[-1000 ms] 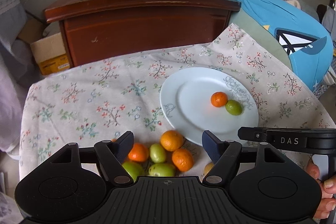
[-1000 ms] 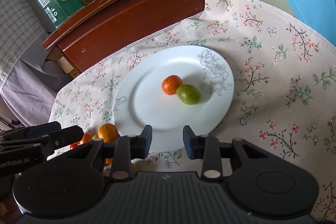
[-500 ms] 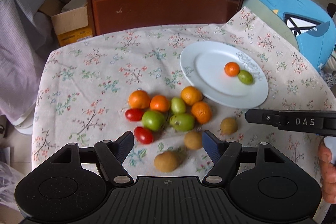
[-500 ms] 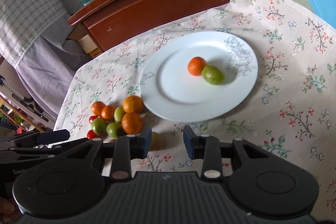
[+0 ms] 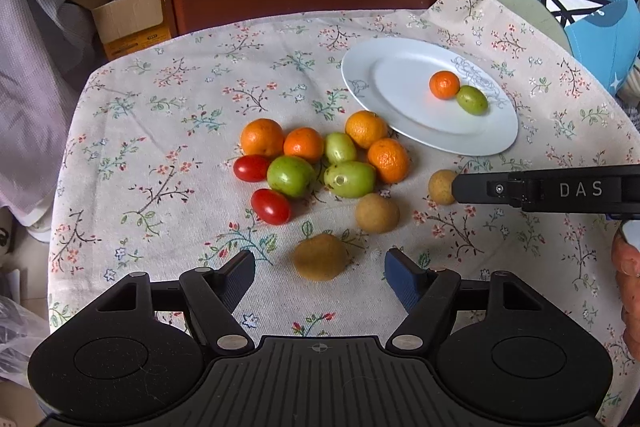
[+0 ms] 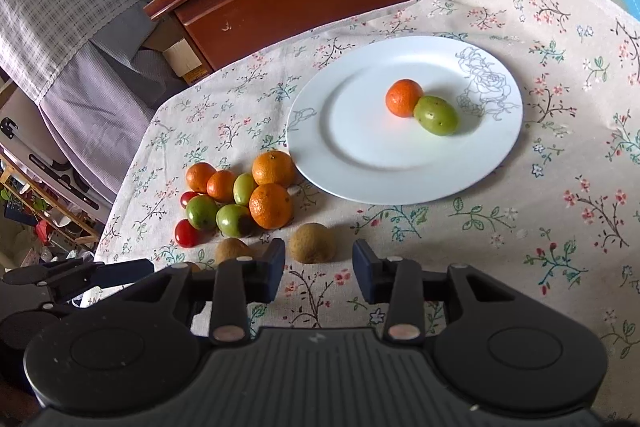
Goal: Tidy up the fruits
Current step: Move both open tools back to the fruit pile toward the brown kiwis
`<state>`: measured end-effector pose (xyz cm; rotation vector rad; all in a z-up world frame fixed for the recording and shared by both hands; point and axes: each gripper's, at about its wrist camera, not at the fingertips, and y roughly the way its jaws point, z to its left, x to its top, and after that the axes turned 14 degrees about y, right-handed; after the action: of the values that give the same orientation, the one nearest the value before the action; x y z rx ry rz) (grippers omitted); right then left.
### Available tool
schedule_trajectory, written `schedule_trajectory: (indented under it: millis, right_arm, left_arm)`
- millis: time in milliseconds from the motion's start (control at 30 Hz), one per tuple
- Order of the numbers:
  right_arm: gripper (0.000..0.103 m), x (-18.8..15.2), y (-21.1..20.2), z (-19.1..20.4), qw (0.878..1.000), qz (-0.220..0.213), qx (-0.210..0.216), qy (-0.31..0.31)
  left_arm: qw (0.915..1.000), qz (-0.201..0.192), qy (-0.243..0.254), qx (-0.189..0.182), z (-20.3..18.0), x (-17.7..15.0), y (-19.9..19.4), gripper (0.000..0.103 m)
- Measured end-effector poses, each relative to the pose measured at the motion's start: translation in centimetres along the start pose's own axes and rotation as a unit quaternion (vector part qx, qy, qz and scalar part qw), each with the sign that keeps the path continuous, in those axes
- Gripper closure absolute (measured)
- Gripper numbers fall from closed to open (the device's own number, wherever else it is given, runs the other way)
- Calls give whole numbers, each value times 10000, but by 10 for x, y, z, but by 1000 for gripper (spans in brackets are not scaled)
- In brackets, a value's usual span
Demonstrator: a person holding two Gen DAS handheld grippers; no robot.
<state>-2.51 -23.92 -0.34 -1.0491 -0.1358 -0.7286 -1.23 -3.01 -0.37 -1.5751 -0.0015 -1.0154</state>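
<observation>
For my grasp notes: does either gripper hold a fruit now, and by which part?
Nothing is held. The left gripper and right gripper are open, each just short of a brown fruit.

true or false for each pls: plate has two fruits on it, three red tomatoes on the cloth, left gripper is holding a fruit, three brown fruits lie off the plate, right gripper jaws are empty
1. The white plate holds two fruits. True: an orange fruit and a green fruit, touching.
2. Three red tomatoes lie on the cloth. False: only two show.
3. The left gripper holds a fruit. False: its jaws stand open, clear of the nearest brown fruit.
4. Three brown fruits lie off the plate. True, on the floral tablecloth.
5. The right gripper has nothing in its jaws. True; they have just been opening.
</observation>
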Motion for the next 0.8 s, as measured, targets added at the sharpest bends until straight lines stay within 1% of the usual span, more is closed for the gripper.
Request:
schedule_trajectory:
  millis: [133, 333, 367, 400, 500, 633, 700, 767, 800]
  right_arm:
    - [64, -1, 6, 3, 10000, 64, 4, -52]
    - [64, -2, 15, 6, 9998, 85, -96, -167]
    - [64, -3, 16, 7, 9997, 75, -123, -194]
    - [64, -3, 17, 7, 9996, 71, -142, -212]
    - [64, -4, 19, 8, 9994, 39, -175, -286]
    - [64, -4, 20, 10, 9990, -10, -226, -386]
    - [67, -4, 20, 11, 9987, -38, -251, -436]
    - [69, -4, 21, 10, 9986, -65, -261, -452]
    - [73, -5, 21, 10, 9987, -70, -240, -443]
  left_arm:
    - [10000, 43, 4, 4, -1, -2, 6, 35]
    - [9999, -1, -116, 8, 2, -2, 9, 36]
    - [9999, -11, -127, -14, 2, -2, 9, 40]
    - [9999, -9, -144, -45, 2, -1, 10, 42]
    - [9999, -31, -139, -19, 0, -1, 11, 43]
    - [9999, -69, -125, 6, -2, -2, 11, 51]
    - [9999, -96, -96, 44, -3, -2, 11, 55]
    - [9999, -116, -22, 75, -5, -2, 10, 66]
    - [9999, -126, -11, 76, -5, -2, 10, 68]
